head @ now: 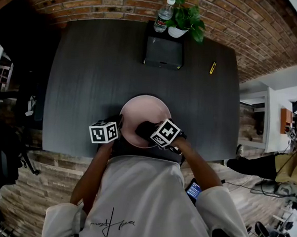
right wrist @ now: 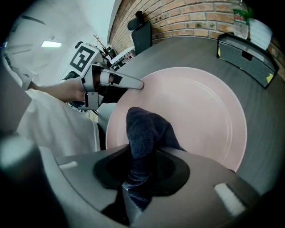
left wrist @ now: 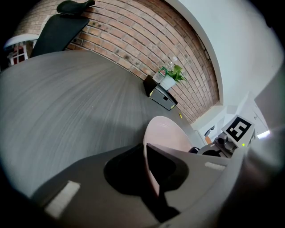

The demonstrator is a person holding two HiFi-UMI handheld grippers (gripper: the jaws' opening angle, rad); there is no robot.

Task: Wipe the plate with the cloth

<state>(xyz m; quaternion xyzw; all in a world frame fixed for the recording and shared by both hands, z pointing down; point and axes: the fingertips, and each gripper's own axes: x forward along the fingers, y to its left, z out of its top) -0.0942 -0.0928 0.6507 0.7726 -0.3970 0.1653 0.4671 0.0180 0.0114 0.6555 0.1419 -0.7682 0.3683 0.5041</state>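
Note:
A pale pink plate [head: 150, 113] lies on the dark table [head: 85, 84] close to its near edge. My left gripper [head: 119, 124] is shut on the plate's left rim; in the left gripper view the plate [left wrist: 168, 133] runs edge-on between the jaws of the left gripper [left wrist: 149, 150]. My right gripper [head: 146, 129] is shut on a dark blue cloth [right wrist: 143, 132], which rests bunched on the near part of the plate [right wrist: 196, 102]. In the right gripper view the cloth rises out of the right gripper [right wrist: 140, 156], and the left gripper [right wrist: 133, 83] shows at the rim.
At the far side of the table stand a black box [head: 163, 52], a water bottle [head: 164, 15] and a potted plant [head: 184, 17]. A small yellow object [head: 213, 67] lies to the right. A black chair [head: 10, 29] stands at the far left corner.

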